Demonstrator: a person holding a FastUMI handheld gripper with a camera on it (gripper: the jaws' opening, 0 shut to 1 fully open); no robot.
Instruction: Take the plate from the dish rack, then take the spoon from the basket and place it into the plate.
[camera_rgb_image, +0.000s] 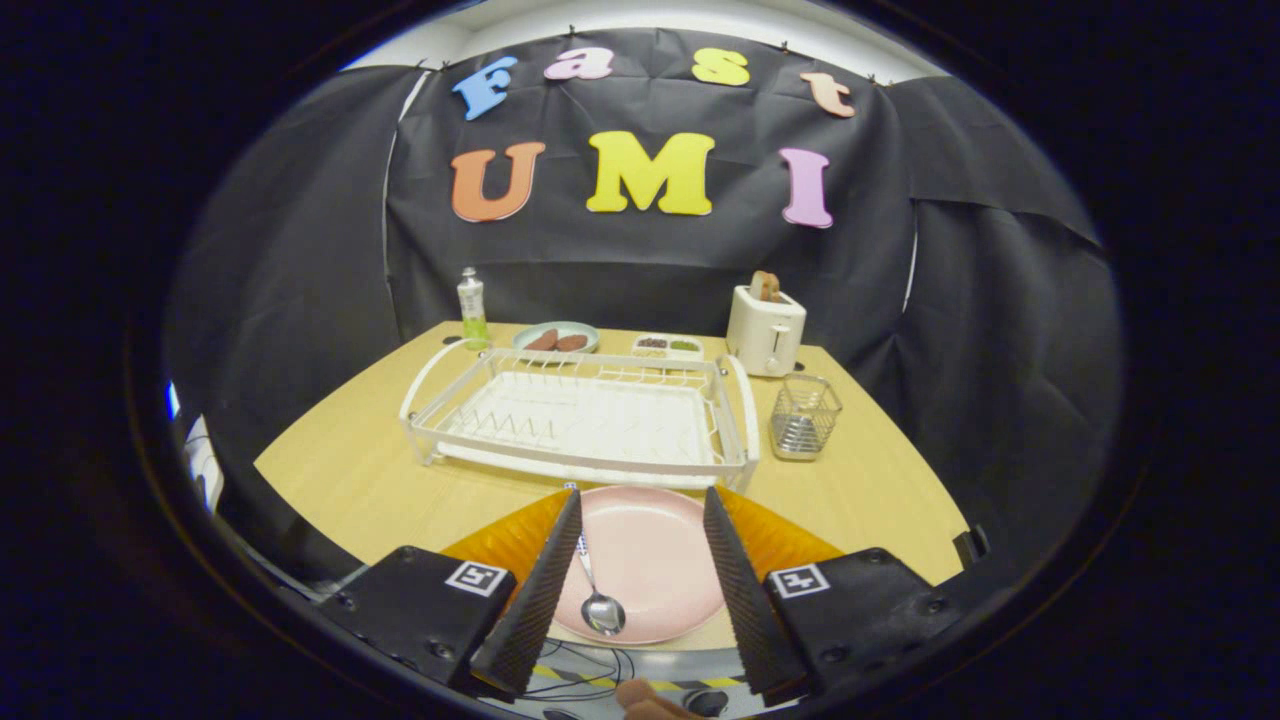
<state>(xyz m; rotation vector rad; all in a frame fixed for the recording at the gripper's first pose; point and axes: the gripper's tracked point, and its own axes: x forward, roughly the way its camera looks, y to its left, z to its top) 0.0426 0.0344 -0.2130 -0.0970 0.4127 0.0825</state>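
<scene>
On inspection I found the gripper (640, 580) spread wide and holding nothing, its two fingers standing either side of the pink plate (650, 560) without touching it as far as I could judge. The plate sat flat on the tabletop (350, 480), just in front of the white dish rack (590, 415), which had no dishes in it. The spoon (595, 585) lay inside the plate, bowl toward me and handle pointing to the rack, close beside the left finger. The wire basket (805, 417) stood to the right of the rack, apart from the plate, and I could make out nothing in it. By my reading both parts of the task were complete. The remaining risk I noted lay in the withdrawal: the left finger was so near the spoon handle that a sideways drift could catch it and flick the spoon off the plate, and a low pull-back could clip the plate rim and drag it toward the tabletop edge, which I judged to be close behind. A toaster (765, 330), a bottle (471, 308) and a small dish (556, 338) stood beyond the rack, well clear of any such movement.
</scene>
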